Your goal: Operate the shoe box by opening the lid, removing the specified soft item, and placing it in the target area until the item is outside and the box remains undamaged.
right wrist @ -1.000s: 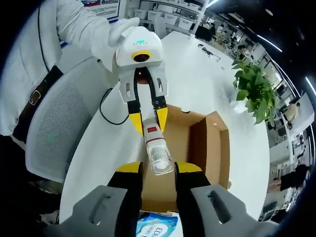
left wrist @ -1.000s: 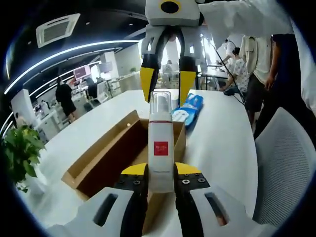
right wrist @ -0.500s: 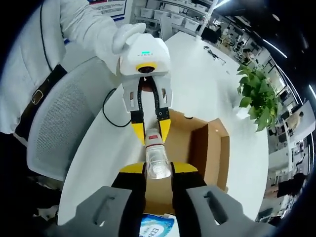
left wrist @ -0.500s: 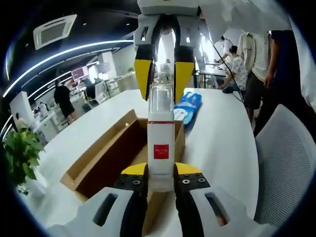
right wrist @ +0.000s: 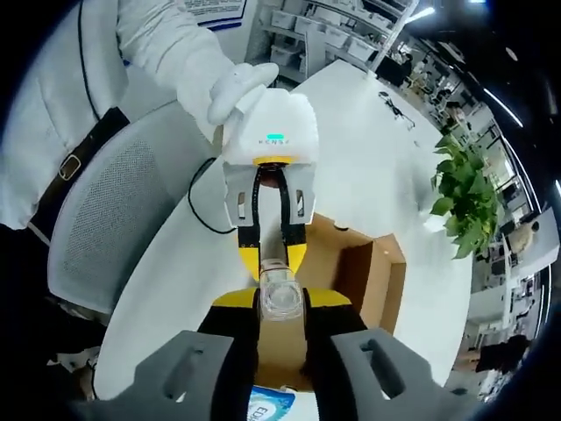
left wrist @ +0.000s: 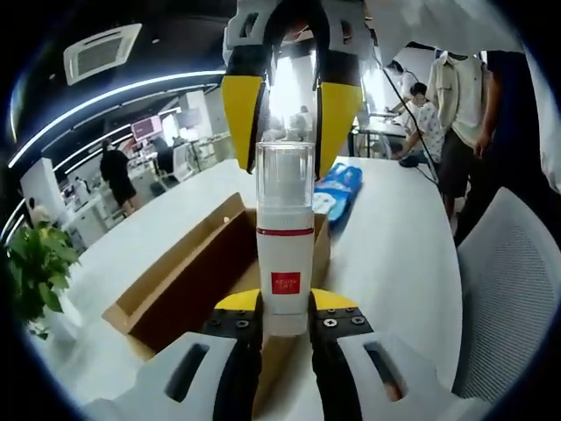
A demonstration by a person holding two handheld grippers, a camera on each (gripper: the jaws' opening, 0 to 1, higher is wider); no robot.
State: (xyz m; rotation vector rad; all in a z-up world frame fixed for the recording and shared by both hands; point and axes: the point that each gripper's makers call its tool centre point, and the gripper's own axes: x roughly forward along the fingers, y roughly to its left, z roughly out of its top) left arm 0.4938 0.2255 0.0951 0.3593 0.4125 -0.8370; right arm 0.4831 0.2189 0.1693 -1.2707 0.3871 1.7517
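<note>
White plastic with a clear cap and a red label, the bottle [left wrist: 284, 237] stands clamped at its base between the left gripper [left wrist: 285, 314] fingers, above the open cardboard shoe box [left wrist: 188, 281] on the white table [left wrist: 394, 254]. Since a second ago the right gripper [right wrist: 280, 309] has come in from the far end: its yellow fingers, then apart and short of the cap, now flank the cap in the left gripper view, and in the right gripper view they sit shut around it. So the bottle is held at both ends, well clear of the box, which looks undamaged. This reads as a hand-over, with placing still ahead. A blue packet [left wrist: 336, 189] lies on the table just beyond the box.
</note>
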